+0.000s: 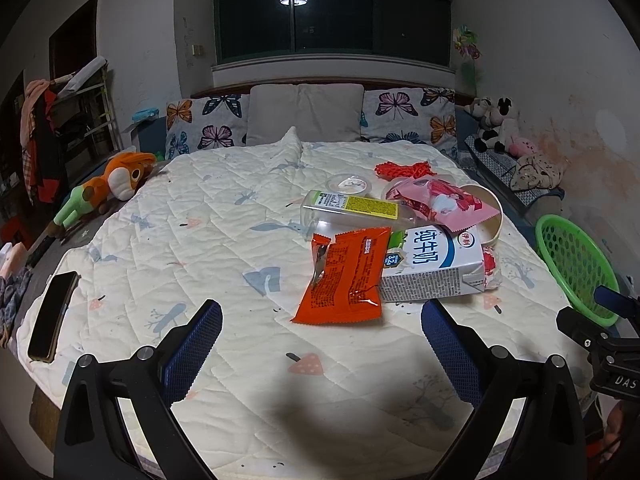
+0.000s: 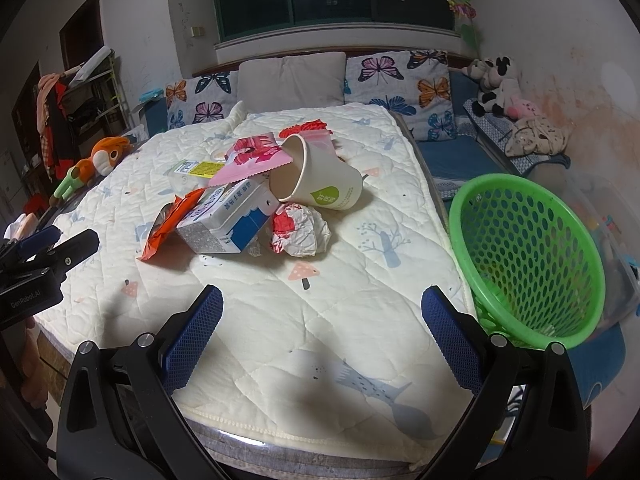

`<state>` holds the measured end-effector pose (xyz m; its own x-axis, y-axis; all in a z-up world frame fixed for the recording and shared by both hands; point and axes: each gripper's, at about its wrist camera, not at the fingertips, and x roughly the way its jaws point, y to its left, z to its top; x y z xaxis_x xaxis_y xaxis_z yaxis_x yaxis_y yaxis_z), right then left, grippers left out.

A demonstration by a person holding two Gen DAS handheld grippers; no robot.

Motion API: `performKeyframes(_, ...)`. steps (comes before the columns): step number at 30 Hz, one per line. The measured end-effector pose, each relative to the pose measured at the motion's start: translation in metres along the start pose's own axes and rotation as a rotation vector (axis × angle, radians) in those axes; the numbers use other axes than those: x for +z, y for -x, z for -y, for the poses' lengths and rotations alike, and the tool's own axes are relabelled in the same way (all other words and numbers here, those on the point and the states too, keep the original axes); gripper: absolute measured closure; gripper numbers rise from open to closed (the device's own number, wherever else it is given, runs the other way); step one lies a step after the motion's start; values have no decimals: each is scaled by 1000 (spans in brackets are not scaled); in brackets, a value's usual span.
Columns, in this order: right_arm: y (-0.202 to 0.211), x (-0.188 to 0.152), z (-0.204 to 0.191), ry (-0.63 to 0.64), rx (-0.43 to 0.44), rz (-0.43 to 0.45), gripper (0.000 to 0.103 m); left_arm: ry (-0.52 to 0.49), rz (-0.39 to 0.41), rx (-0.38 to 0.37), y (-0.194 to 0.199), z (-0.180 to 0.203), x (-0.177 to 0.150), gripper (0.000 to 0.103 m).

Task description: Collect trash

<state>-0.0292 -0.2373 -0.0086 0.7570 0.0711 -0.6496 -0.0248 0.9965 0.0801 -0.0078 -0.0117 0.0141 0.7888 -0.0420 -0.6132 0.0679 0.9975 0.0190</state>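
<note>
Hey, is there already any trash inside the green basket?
No, the green basket shows only its bare perforated wall, while the paper cup and milk carton lie on the bed.

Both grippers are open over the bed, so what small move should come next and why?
Probably ease the right gripper forward to the crumpled paper. It is the nearest piece of the trash pile on that side, loose on the quilt, and the green basket sits just to the right.
</note>
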Motion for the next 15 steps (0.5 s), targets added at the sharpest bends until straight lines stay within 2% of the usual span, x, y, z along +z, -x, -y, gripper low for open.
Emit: performKeyframes(15, -10, 10, -2, 6, 10, -15, 4, -4, -19, 1, -9, 7, 4, 6)
